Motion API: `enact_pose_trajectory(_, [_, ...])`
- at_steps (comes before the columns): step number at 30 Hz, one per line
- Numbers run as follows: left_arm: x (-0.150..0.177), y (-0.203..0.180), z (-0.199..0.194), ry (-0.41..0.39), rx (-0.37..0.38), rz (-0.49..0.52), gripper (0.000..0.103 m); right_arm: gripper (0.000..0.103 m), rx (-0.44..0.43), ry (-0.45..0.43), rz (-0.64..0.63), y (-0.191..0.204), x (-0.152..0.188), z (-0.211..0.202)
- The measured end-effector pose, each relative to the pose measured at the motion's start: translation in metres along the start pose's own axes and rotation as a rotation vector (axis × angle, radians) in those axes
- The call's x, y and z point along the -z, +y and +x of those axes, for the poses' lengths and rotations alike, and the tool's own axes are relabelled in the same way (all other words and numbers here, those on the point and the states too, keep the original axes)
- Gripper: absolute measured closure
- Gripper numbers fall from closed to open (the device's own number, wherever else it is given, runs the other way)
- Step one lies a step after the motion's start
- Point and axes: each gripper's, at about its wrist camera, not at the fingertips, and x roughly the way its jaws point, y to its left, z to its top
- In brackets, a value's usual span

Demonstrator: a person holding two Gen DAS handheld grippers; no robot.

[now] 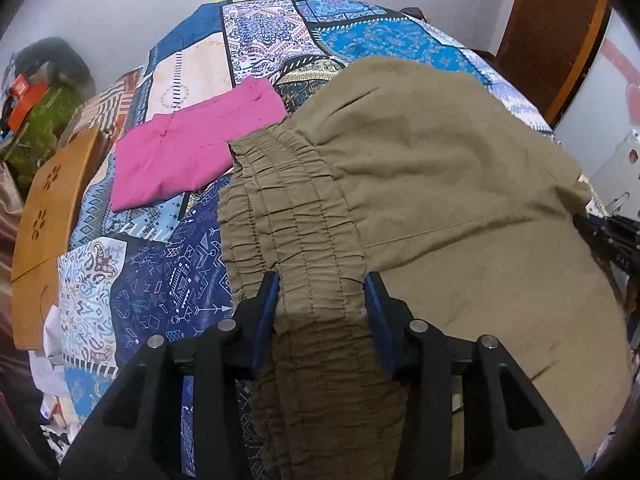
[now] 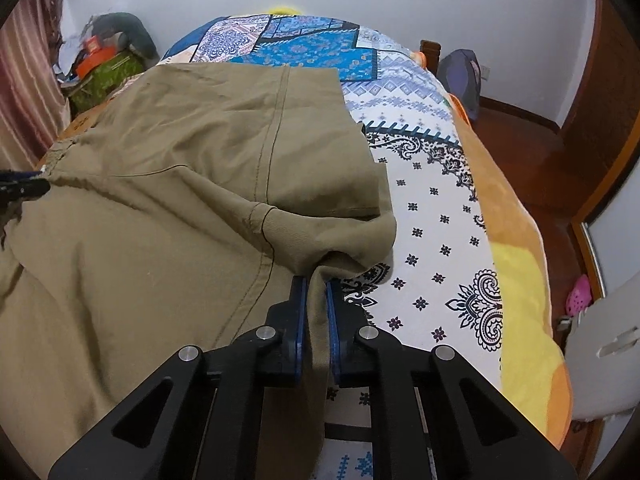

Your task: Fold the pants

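A: Status on the khaki pants (image 1: 420, 184)?

B: Spread over the bed (image 2: 432, 216), on the patchwork bedspread (image 1: 168, 280). Elastic waistband (image 1: 288, 216) is at the left side, seat seam runs up the middle in the right wrist view.

A: Left tool (image 1: 320, 300)?

B: Waistband runs between its 2 blue pads and fills the gap. Jaws sit wide; looks clamped on the gathered band.

A: Right tool (image 2: 317, 300)?

B: Jaws nearly together, pinching a narrow fold of the pants at the crotch-side edge. Cloth bunches just ahead of the tips.

A: Anything else on the bed?

B: 1 folded pink garment (image 1: 192, 148), lying flat just beyond the waistband, touching or nearly so. Wooden board (image 1: 44, 216) with flower cutouts off the bed's left edge.

A: Containers?

B: Green box or bag (image 2: 108, 76) in the far corner, orange items (image 2: 96, 54) on top. Contents too blurred to tell.
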Motion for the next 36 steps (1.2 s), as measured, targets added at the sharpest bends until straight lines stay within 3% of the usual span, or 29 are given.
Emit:
enact_pose_trajectory(5, [-0.004,-0.001,-0.010,0.006,0.008,0.040,0.054,0.091,-0.020,0.025,0.036,-0.006,-0.003,-0.007])
enact_pose_trajectory(7, [-0.009,0.004,-0.019,-0.010,0.035,0.024,0.049,0.089,-0.036,0.010,0.053,-0.012,-0.005,-0.018])
enact_pose_trajectory(11, [-0.021,0.012,-0.023,-0.027,0.030,-0.007,0.044,0.074,-0.048,-0.051,0.075,-0.021,-0.019,-0.036])
enact_pose_trajectory(14, [-0.033,0.023,-0.015,-0.026,0.020,-0.045,0.039,0.068,-0.053,-0.084,0.093,-0.026,-0.033,-0.035])
enact_pose_trajectory(18, [-0.045,0.034,0.012,0.038,0.091,-0.085,0.038,0.066,-0.084,-0.082,0.130,-0.030,-0.050,-0.015])
enact_pose_trajectory(21, [-0.049,0.034,0.020,0.032,0.107,-0.091,0.038,0.066,-0.096,-0.027,0.103,-0.028,-0.059,0.014])
enact_pose_trajectory(25, [-0.055,0.029,0.026,0.015,0.082,-0.069,0.048,0.066,-0.130,0.007,0.127,-0.031,-0.061,0.036])
enact_pose_trajectory(29, [-0.053,0.019,0.027,-0.007,0.009,-0.001,0.052,0.083,-0.093,-0.003,0.068,-0.026,-0.061,0.038])
enact_pose_trajectory(32, [-0.050,0.019,0.027,-0.004,-0.032,0.018,0.054,0.087,-0.064,-0.013,0.026,-0.024,-0.059,0.038])
enact_pose_trajectory(36, [-0.049,0.029,0.031,0.015,-0.012,-0.038,0.053,0.090,-0.014,-0.016,-0.002,-0.022,-0.055,0.041])
